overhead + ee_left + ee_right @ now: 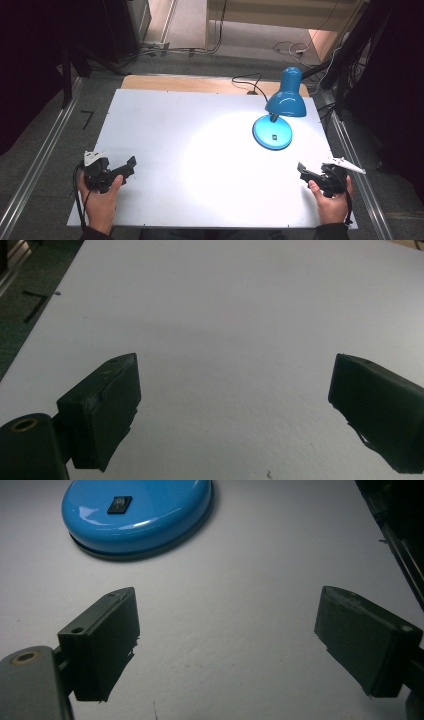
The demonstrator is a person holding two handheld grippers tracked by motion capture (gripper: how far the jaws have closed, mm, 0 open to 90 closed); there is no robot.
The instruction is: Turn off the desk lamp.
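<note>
A blue desk lamp [285,99] stands lit at the back right of the white table [200,125], its round base [272,132] carrying a small black switch [119,504]. My right gripper [304,171] rests near the front right corner, open, jaws wide apart over bare table, with the lamp base [137,515] just ahead and to the left of it. Held at the front left edge, my left gripper [129,166] is open too, and nothing lies between its jaws in the left gripper view [235,405].
The lamp's black cable [247,82] runs off the back edge of the table. Metal rails [35,165] flank the table on both sides. Dark floor and cables lie beyond the far edge.
</note>
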